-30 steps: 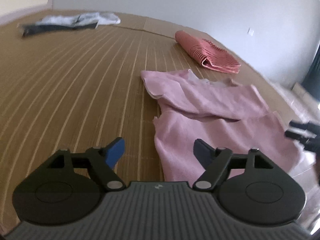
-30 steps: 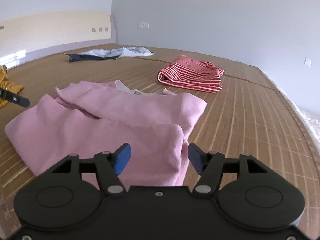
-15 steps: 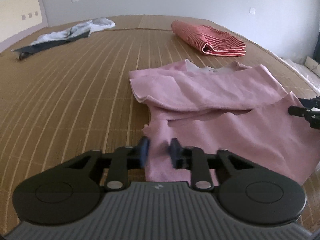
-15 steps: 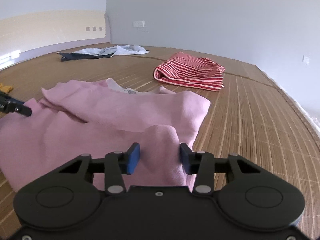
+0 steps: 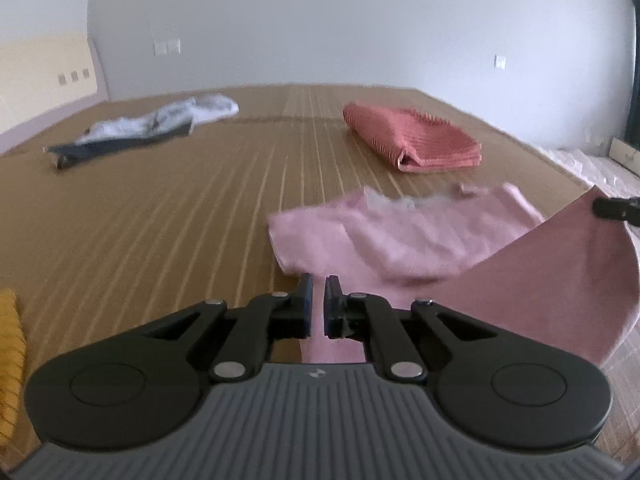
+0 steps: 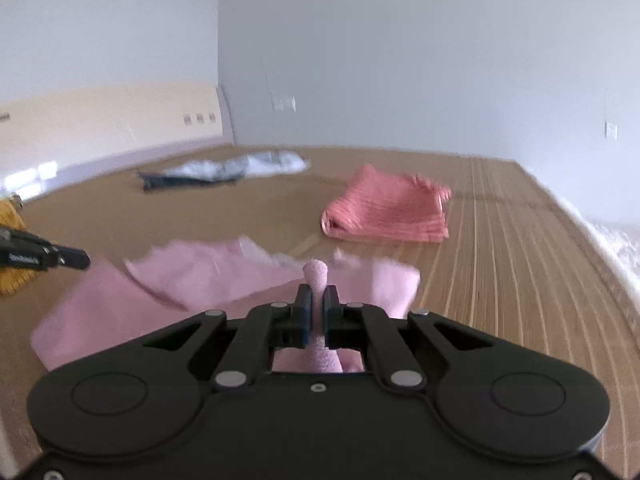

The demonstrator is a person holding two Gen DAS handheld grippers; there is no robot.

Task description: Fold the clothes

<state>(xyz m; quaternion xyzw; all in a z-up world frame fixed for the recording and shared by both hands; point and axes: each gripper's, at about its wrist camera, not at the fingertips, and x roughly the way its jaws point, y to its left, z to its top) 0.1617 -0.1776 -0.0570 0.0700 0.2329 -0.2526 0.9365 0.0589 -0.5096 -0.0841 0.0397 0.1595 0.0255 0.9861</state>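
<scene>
Pinching the pink garment [image 5: 420, 240] from both ends, you have each gripper closed down on a bit of its cloth. Your left gripper [image 5: 316, 304] has its jaws drawn nearly together, with a strip of pink fabric running between and under the blue pads [image 5: 306, 300]; the grip itself is partly hidden, but the cloth passes straight through the narrow gap. Your right gripper [image 6: 316, 308] is clamped on a bunched fold of the same garment [image 6: 224, 280], and a small rounded tuft of pink sticks up just past its fingertips. In the left wrist view the near edge of the garment is raised off the woven mat [image 5: 160, 220] and curves up toward the tip of your right gripper [image 5: 616, 210] at the frame's right edge, while the far part, with a pale collar area, lies flat on the mat. In the right wrist view your left gripper [image 6: 60, 258] shows at the far left, at the garment's other corner. Beyond the pink garment a folded red striped garment [image 5: 416, 144] rests on the mat, well apart from it, and farther back lies a crumpled pile of white and dark clothes [image 5: 148, 132]. A yellow cloth [image 5: 10, 360] sits at the left edge near your left gripper. Both views are somewhat blurred.
</scene>
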